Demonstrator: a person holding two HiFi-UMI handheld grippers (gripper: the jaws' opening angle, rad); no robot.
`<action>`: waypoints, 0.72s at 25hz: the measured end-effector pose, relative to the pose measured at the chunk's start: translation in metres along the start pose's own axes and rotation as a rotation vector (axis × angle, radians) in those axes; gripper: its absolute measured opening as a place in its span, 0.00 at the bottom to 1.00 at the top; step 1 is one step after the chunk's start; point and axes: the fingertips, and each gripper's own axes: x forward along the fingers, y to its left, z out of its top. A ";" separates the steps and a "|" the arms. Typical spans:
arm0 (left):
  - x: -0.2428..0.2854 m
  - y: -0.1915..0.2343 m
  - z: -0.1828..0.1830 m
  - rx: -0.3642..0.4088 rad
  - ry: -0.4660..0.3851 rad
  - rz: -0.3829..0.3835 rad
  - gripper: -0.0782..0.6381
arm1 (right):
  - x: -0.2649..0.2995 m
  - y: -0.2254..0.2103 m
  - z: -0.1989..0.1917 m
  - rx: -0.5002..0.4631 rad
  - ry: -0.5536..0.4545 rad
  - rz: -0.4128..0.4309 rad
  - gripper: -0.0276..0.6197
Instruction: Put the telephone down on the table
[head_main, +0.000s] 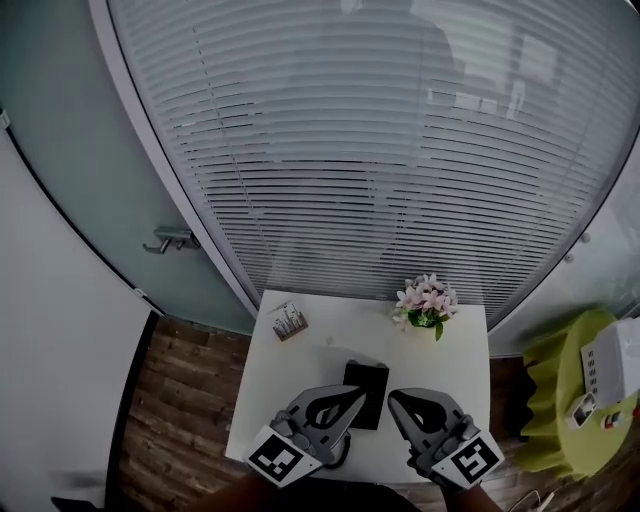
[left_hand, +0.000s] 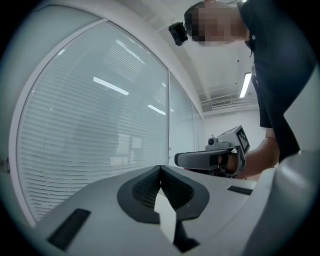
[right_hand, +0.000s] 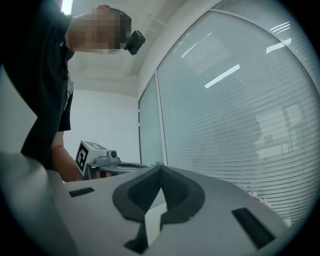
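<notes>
White table (head_main: 320, 325) under the slatted blinds (head_main: 400, 150) carries the black telephone (head_main: 372, 408), flat beneath my left claw (head_main: 359, 391) and right claw (head_main: 393, 395), both shut and empty; it looks rigid, smooth and fairly light, best pinched across its long edges.

Head view: above, steeply down onto tabletop (head_main: 330, 325). Gripper views: close behind own jaws, level, facing window blinds (left_hand: 100, 125). Left view catches right gripper (left_hand: 180, 160); right view, left gripper (right_hand: 142, 164).
</notes>
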 end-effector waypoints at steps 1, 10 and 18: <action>0.001 -0.002 0.001 0.008 0.003 0.004 0.12 | 0.000 0.000 0.001 0.000 -0.001 0.003 0.08; 0.004 -0.011 0.003 -0.022 -0.002 -0.001 0.12 | 0.002 0.004 0.003 -0.005 0.000 0.019 0.08; 0.000 -0.009 -0.007 -0.041 0.013 0.011 0.12 | 0.001 0.006 -0.007 0.000 0.017 0.012 0.08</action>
